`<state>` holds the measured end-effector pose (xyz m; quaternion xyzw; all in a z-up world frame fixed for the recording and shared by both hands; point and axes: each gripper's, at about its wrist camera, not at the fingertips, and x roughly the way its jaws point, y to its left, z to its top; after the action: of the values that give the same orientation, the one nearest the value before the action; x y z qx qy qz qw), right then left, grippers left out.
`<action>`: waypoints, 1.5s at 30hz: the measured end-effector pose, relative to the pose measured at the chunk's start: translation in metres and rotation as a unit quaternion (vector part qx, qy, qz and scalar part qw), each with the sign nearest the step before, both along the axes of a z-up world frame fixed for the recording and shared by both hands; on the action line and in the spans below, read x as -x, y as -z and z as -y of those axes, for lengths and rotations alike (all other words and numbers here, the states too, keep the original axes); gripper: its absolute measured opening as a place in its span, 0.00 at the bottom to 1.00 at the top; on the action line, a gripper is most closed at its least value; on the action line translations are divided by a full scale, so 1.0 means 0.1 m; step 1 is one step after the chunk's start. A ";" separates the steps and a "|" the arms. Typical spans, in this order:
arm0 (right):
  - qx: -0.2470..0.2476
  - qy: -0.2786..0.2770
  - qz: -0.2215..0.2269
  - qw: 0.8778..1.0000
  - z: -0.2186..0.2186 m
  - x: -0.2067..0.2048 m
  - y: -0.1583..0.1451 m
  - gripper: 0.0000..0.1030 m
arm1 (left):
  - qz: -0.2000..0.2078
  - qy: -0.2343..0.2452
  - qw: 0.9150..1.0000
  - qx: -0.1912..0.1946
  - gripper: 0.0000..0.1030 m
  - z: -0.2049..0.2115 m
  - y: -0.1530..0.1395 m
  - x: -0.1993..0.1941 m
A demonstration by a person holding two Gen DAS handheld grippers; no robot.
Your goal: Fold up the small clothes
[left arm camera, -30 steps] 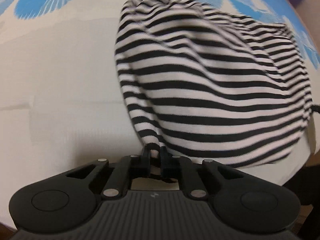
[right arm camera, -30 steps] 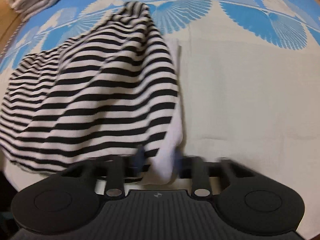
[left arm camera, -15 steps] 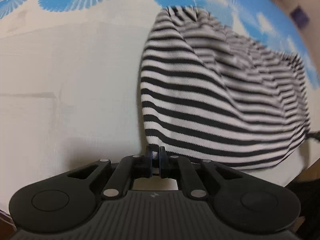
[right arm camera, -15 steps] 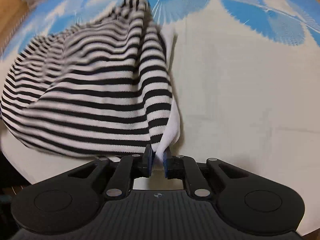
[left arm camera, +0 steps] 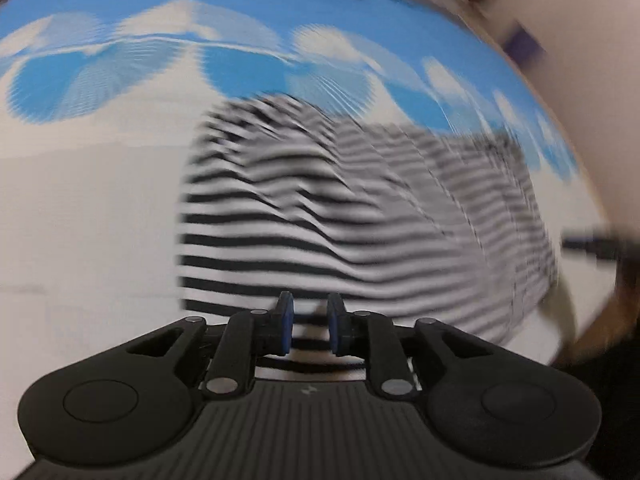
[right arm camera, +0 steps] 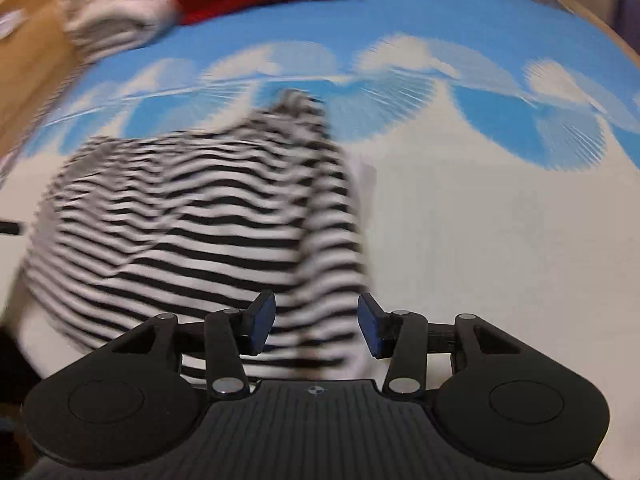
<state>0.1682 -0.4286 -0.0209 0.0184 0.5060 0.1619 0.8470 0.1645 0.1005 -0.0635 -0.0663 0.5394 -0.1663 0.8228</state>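
Two black grippers, left gripper (left arm camera: 309, 326) and right gripper (right arm camera: 316, 328): blue pads, ribbed tops, round bumps, shiny silver screws.

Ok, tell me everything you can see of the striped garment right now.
The striped garment is soft knit, black-and-white horizontal stripes, lying rumpled in a folded heap on the white-and-blue cloth. A white edge shows along its side. Both claws, left and right, are opening just above its near edge; no pad presses it. The picture is blurred.
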 end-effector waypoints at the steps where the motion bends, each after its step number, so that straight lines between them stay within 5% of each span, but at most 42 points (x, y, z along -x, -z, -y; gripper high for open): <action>1: -0.001 -0.017 0.000 1.000 -0.08 0.00 0.01 0.46 | -0.006 0.021 1.000 -0.012 0.24 0.10 0.06 0.01; 6: 0.121 -0.064 -0.079 0.987 -0.40 -0.10 0.46 0.46 | -0.077 0.039 0.991 -0.107 0.36 0.32 0.46 -0.04; 8: 0.132 -0.068 -0.092 0.985 -0.42 -0.16 0.50 0.46 | -0.071 0.020 0.993 -0.096 0.36 0.28 0.40 -0.07; 13: 0.060 0.003 -0.021 0.998 -0.31 -0.34 0.05 0.48 | 0.010 -0.048 0.998 -0.029 0.36 0.02 0.06 -0.12; 16: 0.039 0.042 0.023 0.998 -0.28 -0.46 -0.10 0.51 | 0.043 -0.056 0.997 -0.023 0.36 0.01 -0.03 -0.22; 26: 0.120 0.062 0.071 0.988 -0.58 -1.15 0.18 0.52 | 0.045 -0.012 0.998 -0.045 0.36 0.31 0.07 -0.47; 29: 0.130 0.046 0.061 0.989 -0.67 -1.25 0.29 0.35 | 0.040 -0.002 0.998 -0.056 0.35 0.37 0.14 -0.56; 30: 0.130 0.041 0.060 0.989 -0.70 -1.29 0.31 0.07 | 0.037 0.002 0.998 -0.060 0.35 0.39 0.16 -0.59; 31: 0.135 0.046 0.062 0.988 -0.72 -1.34 0.32 0.01 | 0.035 0.005 0.997 -0.064 0.35 0.41 0.19 -0.63; 36: 0.115 0.113 0.057 0.985 -0.66 -1.54 0.36 0.01 | 0.020 0.011 0.995 -0.093 0.36 0.47 0.39 -0.81; 41: 0.141 0.081 0.012 0.987 -0.76 -1.60 0.64 0.01 | 0.007 -0.001 0.994 -0.109 0.35 0.45 0.51 -0.94; 44: 0.134 0.093 0.012 0.986 -0.73 -1.59 0.60 0.05 | 0.029 -0.040 0.994 -0.094 0.35 0.31 0.36 -0.98; 45: 0.128 0.103 0.020 0.986 -0.70 -1.58 0.54 0.13 | 0.044 -0.048 0.993 -0.094 0.35 0.27 0.31 -0.99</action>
<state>0.3265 -0.3589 -0.0745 -0.0411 0.5006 0.0082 0.8647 0.2633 0.0731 -0.0943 -0.0069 0.5119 -0.0780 0.8555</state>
